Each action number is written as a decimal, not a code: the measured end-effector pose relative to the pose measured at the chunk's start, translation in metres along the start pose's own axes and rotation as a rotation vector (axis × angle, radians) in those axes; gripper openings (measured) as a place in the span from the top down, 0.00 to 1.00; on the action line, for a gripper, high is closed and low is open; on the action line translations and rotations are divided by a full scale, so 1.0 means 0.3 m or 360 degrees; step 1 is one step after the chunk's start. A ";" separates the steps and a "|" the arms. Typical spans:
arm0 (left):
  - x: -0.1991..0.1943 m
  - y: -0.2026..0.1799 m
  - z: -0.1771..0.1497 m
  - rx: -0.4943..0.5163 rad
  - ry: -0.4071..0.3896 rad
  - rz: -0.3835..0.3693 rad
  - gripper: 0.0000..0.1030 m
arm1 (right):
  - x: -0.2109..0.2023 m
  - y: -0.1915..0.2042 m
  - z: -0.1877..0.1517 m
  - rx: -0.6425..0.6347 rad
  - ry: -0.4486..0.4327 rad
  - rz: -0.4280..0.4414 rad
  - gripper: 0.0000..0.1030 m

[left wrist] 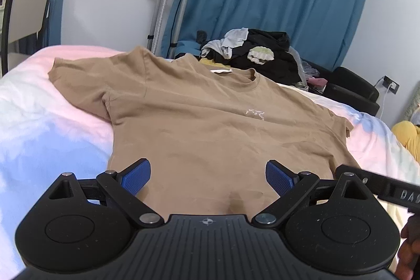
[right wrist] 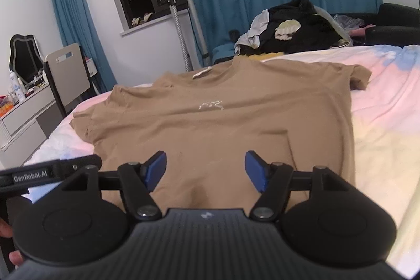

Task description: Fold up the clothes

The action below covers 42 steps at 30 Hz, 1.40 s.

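Note:
A tan T-shirt (left wrist: 199,120) with a small white chest logo lies spread flat, front up, on the bed, collar at the far end and both sleeves out. It also shows in the right wrist view (right wrist: 236,122). My left gripper (left wrist: 208,179) is open and empty, hovering over the shirt's near hem. My right gripper (right wrist: 205,171) is open and empty too, over the hem beside the left one. A small fold of cloth rises just below each gripper. The right gripper's body (left wrist: 380,188) shows at the right edge of the left wrist view.
The bed has a pastel pink, blue and yellow sheet (left wrist: 52,127). A pile of dark and light clothes (left wrist: 262,51) lies past the collar, by a black seat (left wrist: 351,88). A garment steamer stand (right wrist: 181,17), blue curtains, a chair (right wrist: 68,70) and a dresser (right wrist: 23,109) stand beyond the bed.

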<state>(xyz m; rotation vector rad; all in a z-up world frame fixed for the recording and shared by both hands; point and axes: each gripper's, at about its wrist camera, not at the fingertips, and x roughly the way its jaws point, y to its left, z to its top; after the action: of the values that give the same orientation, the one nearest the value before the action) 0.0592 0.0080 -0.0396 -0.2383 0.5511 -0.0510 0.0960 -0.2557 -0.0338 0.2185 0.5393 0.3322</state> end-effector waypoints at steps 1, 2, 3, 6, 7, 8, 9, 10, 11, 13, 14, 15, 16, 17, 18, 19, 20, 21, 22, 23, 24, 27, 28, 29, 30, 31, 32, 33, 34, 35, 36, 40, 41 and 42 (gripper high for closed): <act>0.003 0.000 -0.001 0.0000 0.0002 0.0003 0.07 | 0.008 0.000 -0.002 -0.0002 0.0008 0.0003 0.34; 0.005 -0.001 -0.002 0.0003 0.0004 0.0008 0.07 | 0.017 0.001 -0.003 -0.0003 0.0016 0.0005 0.34; 0.008 -0.001 -0.002 0.0004 0.0006 0.0011 0.07 | 0.026 0.002 -0.009 -0.0014 0.0021 -0.0002 0.34; 0.016 -0.003 -0.003 0.0007 0.0013 0.0013 0.07 | 0.061 0.009 -0.030 -0.0057 0.0039 -0.0035 0.28; 0.019 -0.003 -0.004 0.0008 0.0015 0.0012 0.07 | 0.079 0.011 -0.041 -0.0075 0.0052 -0.0048 0.26; 0.021 -0.003 -0.004 0.0009 0.0018 0.0011 0.07 | 0.099 0.013 -0.051 -0.0104 0.0062 -0.0063 0.26; 0.023 -0.004 -0.005 0.0013 0.0020 0.0010 0.07 | 0.119 0.016 -0.062 -0.0136 0.0071 -0.0078 0.26; 0.025 -0.004 -0.007 0.0018 0.0023 0.0010 0.07 | 0.141 0.020 -0.074 -0.0172 0.0080 -0.0095 0.25; 0.026 -0.004 -0.008 0.0020 0.0026 0.0010 0.07 | 0.162 0.025 -0.087 -0.0210 0.0090 -0.0112 0.23; 0.025 -0.001 -0.008 0.0017 0.0025 0.0007 0.07 | 0.204 0.030 -0.114 -0.0267 0.0109 -0.0141 0.16; 0.025 0.001 -0.008 0.0013 0.0025 0.0006 0.07 | 0.220 0.029 -0.129 -0.0287 0.0120 -0.0148 0.14; 0.025 0.002 -0.008 0.0010 0.0025 0.0005 0.07 | 0.230 0.028 -0.141 -0.0300 0.0118 -0.0152 0.13; 0.026 0.004 -0.007 0.0008 0.0026 0.0006 0.07 | 0.237 0.028 -0.152 -0.0312 0.0112 -0.0156 0.11; 0.027 0.005 -0.008 0.0007 0.0027 0.0009 0.07 | 0.245 0.027 -0.162 -0.0324 0.0107 -0.0160 0.08; 0.026 0.006 -0.008 0.0005 0.0028 0.0009 0.07 | 0.249 0.028 -0.166 -0.0326 0.0103 -0.0165 0.07; 0.026 0.007 -0.009 0.0004 0.0030 0.0009 0.07 | 0.253 0.028 -0.167 -0.0317 0.0102 -0.0176 0.01; 0.025 0.007 -0.009 0.0002 0.0032 0.0010 0.07 | 0.258 0.029 -0.170 -0.0316 0.0104 -0.0185 0.00; 0.025 0.008 -0.010 0.0002 0.0034 0.0011 0.07 | 0.263 0.029 -0.174 -0.0318 0.0106 -0.0194 0.00; 0.024 0.007 -0.010 0.0003 0.0035 0.0011 0.07 | 0.265 0.032 -0.177 -0.0328 0.0104 -0.0202 0.00; 0.024 0.006 -0.010 0.0006 0.0034 0.0011 0.07 | 0.266 0.034 -0.179 -0.0339 0.0101 -0.0211 0.00; 0.023 0.005 -0.011 0.0010 0.0034 0.0012 0.07 | 0.266 0.035 -0.181 -0.0345 0.0096 -0.0217 0.00; 0.022 0.002 -0.013 0.0018 0.0034 0.0013 0.07 | 0.268 0.031 -0.184 -0.0338 0.0087 -0.0215 0.00; 0.023 0.001 -0.013 0.0019 0.0035 0.0013 0.07 | 0.269 0.025 -0.183 -0.0325 0.0087 -0.0206 0.00; 0.025 0.000 -0.013 0.0020 0.0037 0.0011 0.07 | 0.270 0.020 -0.182 -0.0312 0.0088 -0.0198 0.00; 0.026 -0.001 -0.013 0.0021 0.0040 0.0008 0.07 | 0.271 0.015 -0.182 -0.0300 0.0088 -0.0190 0.00; 0.029 -0.003 -0.013 0.0025 0.0043 0.0007 0.07 | 0.270 0.011 -0.183 -0.0290 0.0083 -0.0182 0.00; 0.031 -0.005 -0.013 0.0029 0.0047 0.0007 0.07 | 0.269 0.008 -0.187 -0.0282 0.0072 -0.0173 0.00; 0.035 -0.007 -0.013 0.0036 0.0053 0.0009 0.07 | 0.268 0.005 -0.190 -0.0274 0.0061 -0.0167 0.00; 0.039 -0.009 -0.013 0.0041 0.0061 0.0010 0.07 | 0.268 0.004 -0.190 -0.0272 0.0059 -0.0165 0.00; 0.043 -0.011 -0.013 0.0043 0.0071 0.0005 0.07 | 0.269 0.005 -0.190 -0.0271 0.0059 -0.0165 0.00; 0.047 -0.012 -0.014 0.0044 0.0079 -0.0005 0.07 | 0.269 0.005 -0.190 -0.0272 0.0058 -0.0165 0.00; 0.058 -0.024 -0.026 0.0093 0.0088 -0.0006 0.07 | 0.269 0.007 -0.190 -0.0273 0.0056 -0.0165 0.00; 0.062 -0.024 -0.028 0.0092 0.0094 -0.0001 0.07 | 0.269 0.008 -0.190 -0.0274 0.0055 -0.0166 0.00; 0.066 -0.023 -0.029 0.0088 0.0101 0.0003 0.07 | 0.269 0.008 -0.191 -0.0275 0.0054 -0.0166 0.00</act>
<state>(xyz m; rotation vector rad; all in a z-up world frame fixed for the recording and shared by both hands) 0.0715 -0.0028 -0.0554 -0.1829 0.6123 -0.0721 0.1299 -0.2173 -0.1184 0.0177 0.5503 0.2795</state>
